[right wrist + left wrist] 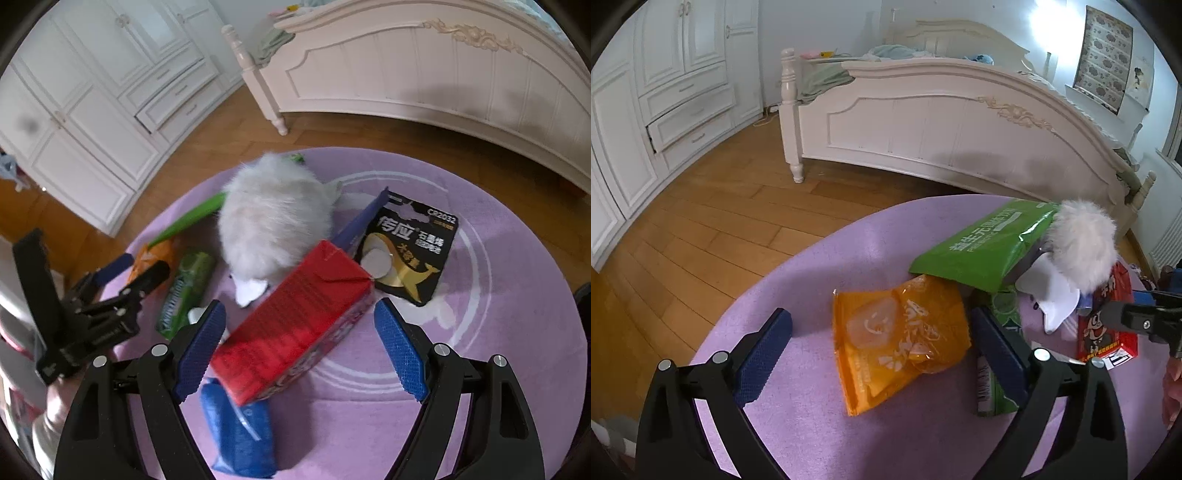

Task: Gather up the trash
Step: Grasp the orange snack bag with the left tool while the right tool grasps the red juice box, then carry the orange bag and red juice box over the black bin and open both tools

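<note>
low over rug, left tool [881, 349] spread astride orange packet [899, 345]

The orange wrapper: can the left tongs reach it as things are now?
Probably yes. The left tongs are open with the orange wrapper lying flat between the fingers; nothing covers it, though the green packet overlaps its far corner.

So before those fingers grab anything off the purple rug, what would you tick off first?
1. Left gripper open: ok, fingers spread wide.
2. Orange wrapper sits between the left fingers: ok.
3. Right gripper open: ok.
4. Red carton lined up between the right fingers: ok, though it lies at an angle.
5. Carton free of neighbours: not ok; it seems to overlap the blue wrapper and sits close against the fluffy white toy.
6. A bin to drop trash into: cannot tell, none in view.
</note>
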A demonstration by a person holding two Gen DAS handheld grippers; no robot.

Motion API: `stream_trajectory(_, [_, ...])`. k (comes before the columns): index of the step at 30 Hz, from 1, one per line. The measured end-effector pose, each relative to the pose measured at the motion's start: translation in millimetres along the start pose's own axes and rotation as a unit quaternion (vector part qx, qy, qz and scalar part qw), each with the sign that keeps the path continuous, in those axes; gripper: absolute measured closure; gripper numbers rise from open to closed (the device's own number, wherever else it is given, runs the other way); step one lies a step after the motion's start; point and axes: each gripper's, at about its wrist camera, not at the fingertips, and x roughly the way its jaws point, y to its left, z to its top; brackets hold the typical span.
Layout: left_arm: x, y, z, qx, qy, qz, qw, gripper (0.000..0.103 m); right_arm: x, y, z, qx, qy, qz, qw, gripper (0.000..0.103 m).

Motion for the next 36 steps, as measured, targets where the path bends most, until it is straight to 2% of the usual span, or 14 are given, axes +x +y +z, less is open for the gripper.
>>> stream_trajectory(2, [-0.8, -0.1, 0.7, 0.001, -0.003, 0.003, 1.0000, 0.025, -2.0, -0.4, -1.5, -0.008, -0.003, -0.003, 1.000, 0.030])
stream_trajectory(5, [-3.6, 0.1, -0.6, 0.000, -0.008, 0.001, 1.0000, 0.035, -6.4, 0.7, -3.9, -0.026, -0.009, -0.011, 1.000, 0.041])
stream_trajectory(12, [-14.0, 2.8, -9.3, -0.010, -0.011, -0.018, 0.9997, 0.049, -17.3, 3.5, -16.5, -0.053, -0.019, -0.010, 0.998, 0.061])
stream_trajectory(16, [-19.2, 4.5, -17.1, -0.023, -0.008, -0.032, 0.9992, 0.055, -26.7, -3.8, -24.2, -0.046, -0.028, 0.007, 0.999, 0.067])
stream_trajectory(19, [-25.5, 5.5, -22.4, -0.032, -0.009, -0.039, 0.9987, 0.064, -36.8, -7.9, -30.7, -0.043, -0.040, 0.019, 0.998, 0.068])
stream_trajectory(31, [-66.4, -10.9, -37.7, -0.054, -0.037, -0.062, 0.9959, 0.069, -89.2, -28.7, -55.7, -0.035, -0.110, 0.067, 0.991, 0.069])
stream_trajectory(36, [-79.5, -45.9, -34.2, -0.037, -0.043, -0.088, 0.9945, 0.069, -109.7, -45.5, -65.8, -0.015, -0.133, 0.079, 0.988, 0.069])
